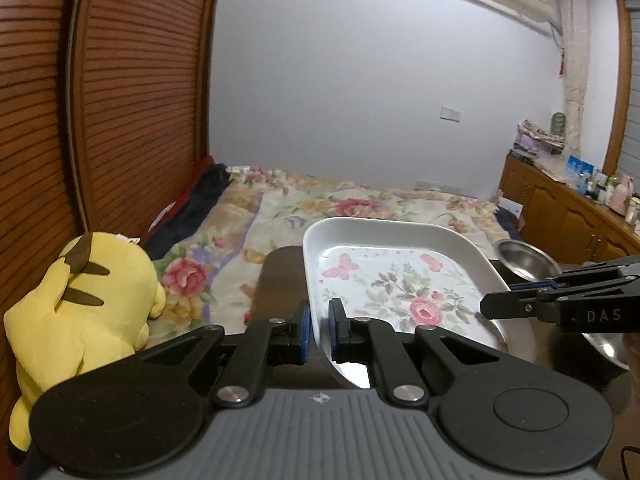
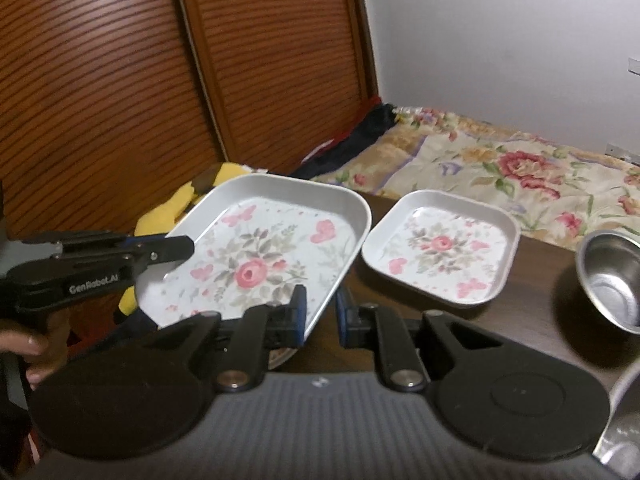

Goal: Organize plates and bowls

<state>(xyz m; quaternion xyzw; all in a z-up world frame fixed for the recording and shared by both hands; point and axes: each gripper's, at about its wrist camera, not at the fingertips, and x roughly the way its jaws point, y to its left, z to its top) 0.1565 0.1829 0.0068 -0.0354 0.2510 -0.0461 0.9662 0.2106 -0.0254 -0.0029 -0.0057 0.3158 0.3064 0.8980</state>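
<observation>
A large white rectangular plate [image 1: 400, 280] with a rose print is held tilted above the dark wooden table [image 1: 280, 280]. My left gripper [image 1: 319, 330] is shut on the plate's near-left rim. In the right wrist view the same plate [image 2: 256, 256] fills the left half, with the left gripper [image 2: 176, 250] clamped on its left rim. My right gripper [image 2: 322, 316] straddles the plate's right edge with a gap between its jaws. A smaller matching plate [image 2: 440, 248] lies flat on the table [image 2: 536, 280]. A steel bowl [image 2: 612, 280] stands at the right.
A yellow plush toy [image 1: 80, 320] sits left of the table. A bed with a floral quilt [image 1: 320, 208] lies behind it. Wooden slatted doors [image 2: 120, 80] stand at the left. A steel bowl [image 1: 524, 260] and a steel rim [image 1: 600, 344] are at the table's right.
</observation>
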